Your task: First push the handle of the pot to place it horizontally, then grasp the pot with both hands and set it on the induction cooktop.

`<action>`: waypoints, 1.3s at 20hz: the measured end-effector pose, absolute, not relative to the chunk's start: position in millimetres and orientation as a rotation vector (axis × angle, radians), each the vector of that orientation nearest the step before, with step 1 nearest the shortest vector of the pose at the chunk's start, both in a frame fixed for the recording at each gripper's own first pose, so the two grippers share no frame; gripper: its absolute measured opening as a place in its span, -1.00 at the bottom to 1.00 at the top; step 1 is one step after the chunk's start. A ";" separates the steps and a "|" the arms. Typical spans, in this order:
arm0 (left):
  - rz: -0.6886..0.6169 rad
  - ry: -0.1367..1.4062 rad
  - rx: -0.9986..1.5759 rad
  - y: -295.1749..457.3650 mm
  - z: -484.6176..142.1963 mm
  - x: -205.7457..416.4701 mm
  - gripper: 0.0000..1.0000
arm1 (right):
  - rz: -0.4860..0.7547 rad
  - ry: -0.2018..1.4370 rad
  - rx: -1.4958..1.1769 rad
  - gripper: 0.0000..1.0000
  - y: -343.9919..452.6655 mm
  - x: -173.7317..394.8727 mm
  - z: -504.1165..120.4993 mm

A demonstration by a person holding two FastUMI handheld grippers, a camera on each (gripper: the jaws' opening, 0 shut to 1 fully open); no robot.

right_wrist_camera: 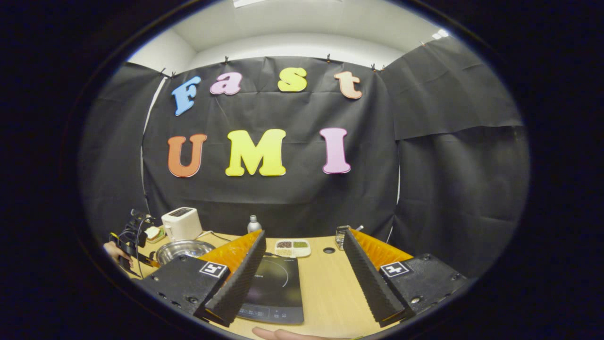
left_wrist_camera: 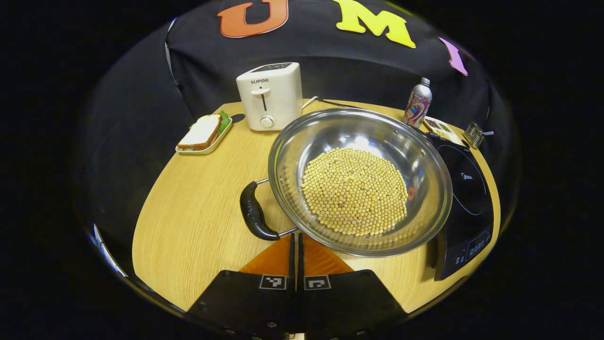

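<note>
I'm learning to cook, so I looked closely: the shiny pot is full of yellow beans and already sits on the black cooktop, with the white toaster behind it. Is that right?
Not quite. In the left gripper view the pot of yellow beans rests on the wooden table, just left of the black cooktop, not on it. The white toaster does stand behind it.

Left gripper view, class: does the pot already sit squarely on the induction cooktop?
No. The pot of beans rests mostly on the wooden table, only its right rim overlapping the induction cooktop beside it.
</note>
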State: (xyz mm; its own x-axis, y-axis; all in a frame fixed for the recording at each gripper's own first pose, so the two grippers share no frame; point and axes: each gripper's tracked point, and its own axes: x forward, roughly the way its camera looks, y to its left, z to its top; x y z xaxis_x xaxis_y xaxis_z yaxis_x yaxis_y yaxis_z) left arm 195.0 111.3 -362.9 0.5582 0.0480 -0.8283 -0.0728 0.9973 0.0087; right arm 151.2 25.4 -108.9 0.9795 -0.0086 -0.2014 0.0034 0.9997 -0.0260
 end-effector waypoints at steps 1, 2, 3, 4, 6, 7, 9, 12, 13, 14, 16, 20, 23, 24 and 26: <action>0.070 0.983 -0.036 114.5 -365.2 198.4 -0.80 | -0.006 0.204 -0.031 1.00 27.9 153.5 -111.1; 0.069 0.991 -0.046 119.1 -367.4 200.2 -1.00 | -0.003 0.204 -0.033 1.00 29.7 155.2 -111.6; 0.077 0.997 -0.051 125.6 -368.4 202.6 -1.00 | -0.002 0.203 -0.032 1.00 30.6 156.9 -112.1; 0.074 1.001 -0.067 129.8 -369.1 205.2 -0.80 | -0.005 0.205 -0.030 1.00 30.7 159.0 -113.0; 0.074 0.997 -0.103 137.1 -368.9 211.8 -1.00 | -0.015 0.211 -0.022 1.00 29.4 164.1 -115.8; 0.081 1.000 -0.107 141.8 -370.2 215.0 -1.00 | -0.018 0.214 -0.020 1.00 29.7 167.2 -116.7; 0.091 0.993 -0.101 152.1 -370.8 222.7 -1.00 | -0.023 0.220 -0.017 1.00 30.5 172.8 -120.0; 0.096 0.996 -0.112 160.6 -371.5 233.5 -1.00 | -0.031 0.229 -0.011 1.00 31.0 178.8 -125.3; 0.100 0.999 -0.115 162.6 -371.7 237.7 -1.00 | -0.031 0.233 -0.004 1.00 32.3 180.5 -127.7; 0.105 1.000 -0.110 165.4 -371.7 241.4 -0.80 | -0.032 0.239 0.001 1.00 33.3 182.7 -129.8; 0.105 1.000 -0.097 170.7 -371.9 248.9 -0.78 | -0.037 0.247 0.004 1.00 33.9 185.4 -133.9; 0.116 1.017 -0.085 178.8 -372.8 259.7 -1.00 | -0.048 0.268 0.002 1.00 35.7 187.9 -143.7; 0.119 1.018 -0.073 181.8 -372.2 263.7 -0.80 | -0.055 0.276 0.003 1.00 37.2 187.4 -145.0; 0.118 1.018 -0.074 181.7 -373.2 263.5 -0.80 | -0.057 0.274 0.004 1.00 38.6 186.7 -144.4; 0.145 1.009 -0.042 190.1 -371.7 261.0 -1.00 | -0.054 0.280 0.001 1.00 43.6 186.0 -148.1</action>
